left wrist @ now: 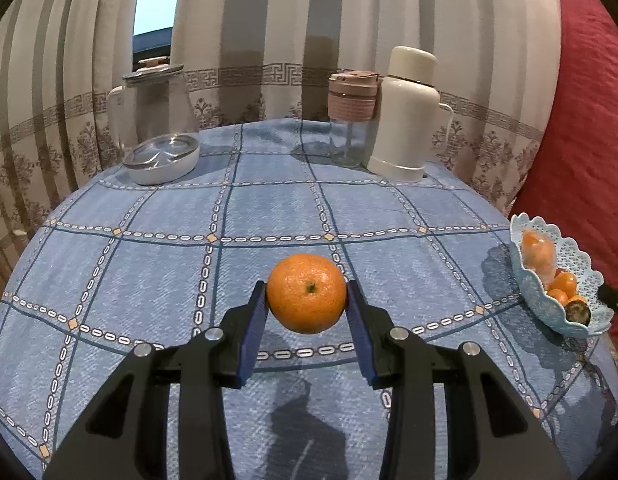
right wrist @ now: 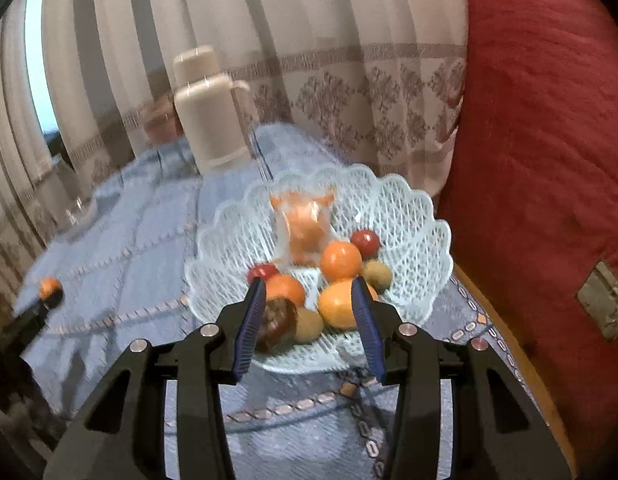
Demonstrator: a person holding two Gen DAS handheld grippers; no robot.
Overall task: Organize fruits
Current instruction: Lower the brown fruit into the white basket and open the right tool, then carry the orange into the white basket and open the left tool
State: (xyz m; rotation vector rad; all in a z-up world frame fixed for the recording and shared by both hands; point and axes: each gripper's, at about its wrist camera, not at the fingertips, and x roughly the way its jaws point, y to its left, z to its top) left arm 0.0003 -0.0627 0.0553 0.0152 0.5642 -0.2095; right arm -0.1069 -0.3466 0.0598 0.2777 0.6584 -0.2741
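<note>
My left gripper is shut on an orange mandarin and holds it above the blue checked tablecloth. The light blue lattice fruit basket sits at the table's right edge. In the right wrist view my right gripper is open and empty, just in front of the basket's rim. The basket holds several fruits: oranges, red ones, green-brown ones, a dark one and a wrapped orange pack. The left gripper with the mandarin shows far left.
At the back of the table stand a white thermos, a pink-lidded glass cup, a glass jug and a shallow glass dish. A striped curtain hangs behind. A red cushion lies right of the basket.
</note>
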